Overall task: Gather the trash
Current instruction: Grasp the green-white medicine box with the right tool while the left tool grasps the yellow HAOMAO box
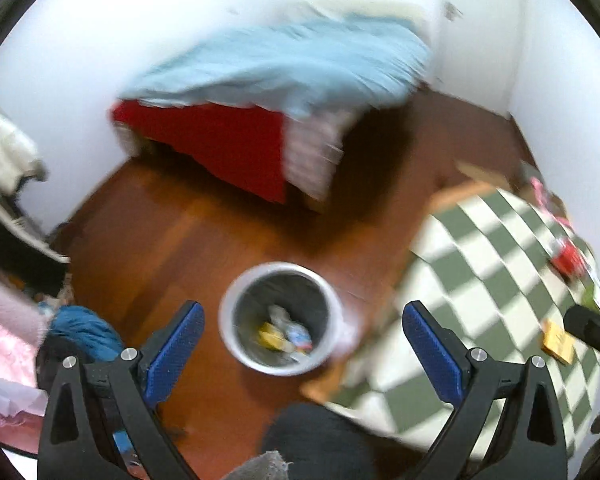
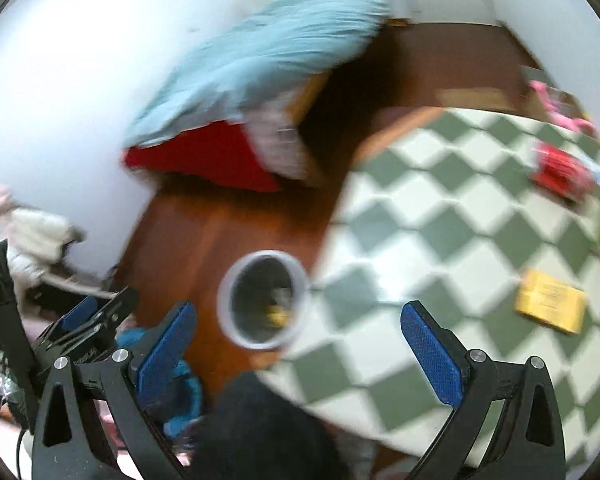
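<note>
Both views are blurred by motion. The left gripper (image 1: 303, 336) has its blue-padded fingers (image 1: 176, 350) spread wide and holds nothing; between them, lower down on the wooden floor (image 1: 172, 232), stands a round grey waste bin (image 1: 281, 318) with a pale rim. In its bottom lies trash (image 1: 286, 336): a yellow piece, something white and blue, and a bit of red, too blurred to name more closely. The bin stands just left of the table (image 1: 480, 280), which is covered with a green-and-white checked cloth.

The right gripper (image 2: 298, 344) is also wide open and empty, its fingers (image 2: 430, 354) framing the near left edge of the table and the bin beside it. On the cloth, a flat yellow packet (image 2: 550, 306) lies to the right of the right finger, and a red packet (image 2: 562, 174) lies farther off toward the right. Something pink (image 2: 560, 114) sits at the far right edge of the table.

Beyond the bin, against the white wall, is a bed (image 1: 236, 148) with a red side and a light blue cover (image 1: 284, 64). A blue cloth bundle (image 1: 86, 330) lies on the floor near left.
</note>
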Action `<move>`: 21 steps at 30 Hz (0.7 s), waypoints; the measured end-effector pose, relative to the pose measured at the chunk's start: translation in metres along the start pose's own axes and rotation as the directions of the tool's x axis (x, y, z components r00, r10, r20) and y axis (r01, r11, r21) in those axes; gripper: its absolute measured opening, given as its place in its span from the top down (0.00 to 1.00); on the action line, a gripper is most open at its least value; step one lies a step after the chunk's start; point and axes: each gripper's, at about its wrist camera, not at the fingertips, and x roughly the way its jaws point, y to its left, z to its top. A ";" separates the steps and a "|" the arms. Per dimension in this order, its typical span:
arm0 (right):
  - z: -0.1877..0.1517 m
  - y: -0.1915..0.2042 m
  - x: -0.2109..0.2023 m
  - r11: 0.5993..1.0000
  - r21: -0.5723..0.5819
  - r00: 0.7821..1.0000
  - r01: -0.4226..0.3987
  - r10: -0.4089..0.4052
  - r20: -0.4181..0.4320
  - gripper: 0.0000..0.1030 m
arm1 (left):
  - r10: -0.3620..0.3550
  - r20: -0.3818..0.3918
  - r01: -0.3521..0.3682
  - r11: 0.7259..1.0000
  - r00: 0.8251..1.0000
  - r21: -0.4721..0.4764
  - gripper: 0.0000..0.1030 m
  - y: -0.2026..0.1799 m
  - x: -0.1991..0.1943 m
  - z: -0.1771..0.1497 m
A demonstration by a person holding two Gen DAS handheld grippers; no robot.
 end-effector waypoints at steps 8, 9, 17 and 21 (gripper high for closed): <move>0.022 -0.215 -0.033 0.895 0.293 0.940 0.336 -0.339 -0.045 0.00 | -0.112 -0.143 0.134 0.978 0.983 0.160 0.02 -0.189 0.069 -0.005; 0.028 -0.246 -0.034 0.866 0.333 0.925 0.374 -0.373 -0.068 0.00 | -0.117 -0.169 0.147 0.973 0.979 0.178 0.02 -0.214 0.083 -0.004; 0.064 -0.370 0.000 0.781 0.447 0.899 0.437 -0.400 -0.180 0.00 | -0.069 -0.349 0.161 0.956 0.935 0.244 0.02 -0.301 0.167 -0.010; 0.071 -0.392 0.027 0.769 0.455 0.894 0.448 -0.392 -0.217 0.00 | -0.049 -0.389 0.159 0.953 0.920 0.257 0.02 -0.311 0.185 -0.015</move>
